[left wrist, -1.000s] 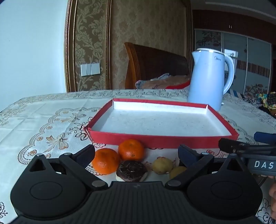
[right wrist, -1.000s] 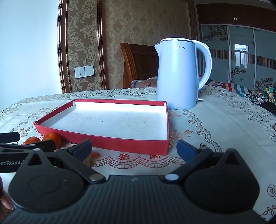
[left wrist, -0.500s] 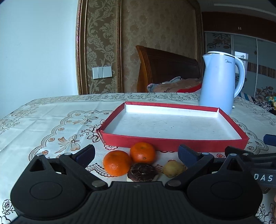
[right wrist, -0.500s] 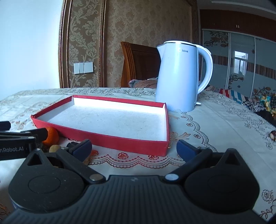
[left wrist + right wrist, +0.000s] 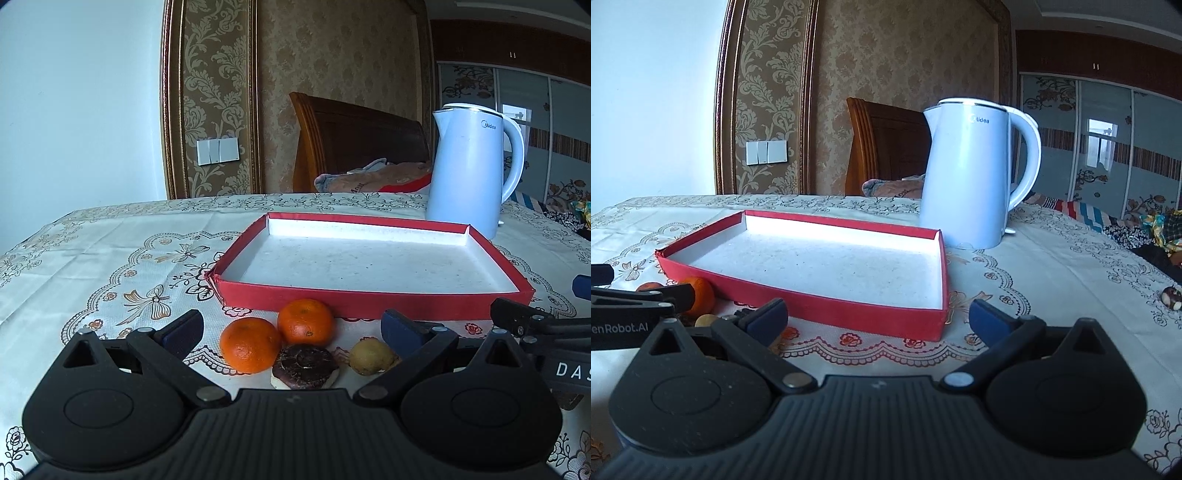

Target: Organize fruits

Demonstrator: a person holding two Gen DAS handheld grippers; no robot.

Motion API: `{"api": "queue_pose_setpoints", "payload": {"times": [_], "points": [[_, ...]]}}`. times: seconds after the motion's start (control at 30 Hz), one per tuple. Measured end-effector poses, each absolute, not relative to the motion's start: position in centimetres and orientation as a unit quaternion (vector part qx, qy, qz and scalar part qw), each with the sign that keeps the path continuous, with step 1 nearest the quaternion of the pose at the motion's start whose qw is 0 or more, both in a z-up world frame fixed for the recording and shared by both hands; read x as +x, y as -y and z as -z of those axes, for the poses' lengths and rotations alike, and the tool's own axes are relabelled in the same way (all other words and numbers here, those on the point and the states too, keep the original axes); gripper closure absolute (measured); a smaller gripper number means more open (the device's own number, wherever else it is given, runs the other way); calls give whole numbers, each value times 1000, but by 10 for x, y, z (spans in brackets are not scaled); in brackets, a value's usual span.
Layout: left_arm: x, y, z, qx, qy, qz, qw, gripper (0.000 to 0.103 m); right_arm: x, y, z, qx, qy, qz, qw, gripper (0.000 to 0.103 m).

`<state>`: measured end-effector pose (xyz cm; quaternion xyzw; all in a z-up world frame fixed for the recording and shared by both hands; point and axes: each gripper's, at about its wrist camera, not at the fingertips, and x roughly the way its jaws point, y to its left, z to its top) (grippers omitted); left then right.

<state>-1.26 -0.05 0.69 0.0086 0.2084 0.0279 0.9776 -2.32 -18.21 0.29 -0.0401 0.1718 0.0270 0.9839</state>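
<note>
In the left wrist view, two oranges, one nearer [image 5: 249,349] and one behind it [image 5: 306,322], lie just in front of an empty red tray [image 5: 369,305]. A dark round fruit [image 5: 305,366] and a small yellow-brown fruit [image 5: 371,356] lie beside them. My left gripper [image 5: 291,329] is open, and the fruits sit on the table between its fingers without touching them. My right gripper [image 5: 877,316] is open and holds nothing, facing the tray's near wall [image 5: 857,313]. One orange [image 5: 701,295] shows at the left of the right wrist view, behind the left gripper's finger [image 5: 639,298].
A white electric kettle [image 5: 472,170] stands behind the tray's right corner. A patterned tablecloth [image 5: 122,266] covers the table. A wooden chair [image 5: 347,144] with cloth on it stands beyond the far edge. A small dark object [image 5: 1171,297] lies at the table's right edge.
Both cameras have lifted and tilted a little; the fruits now sit lower and more central between my left fingers. Nothing was grasped and both grippers stay open.
</note>
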Motion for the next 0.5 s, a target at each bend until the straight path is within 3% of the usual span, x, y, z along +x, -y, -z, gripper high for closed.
{"api": "queue_pose_setpoints", "payload": {"times": [0.5], "points": [[-14, 2, -7, 12, -204, -23, 979, 0, -23, 179, -4, -53, -169, -10, 984, 0]]}}
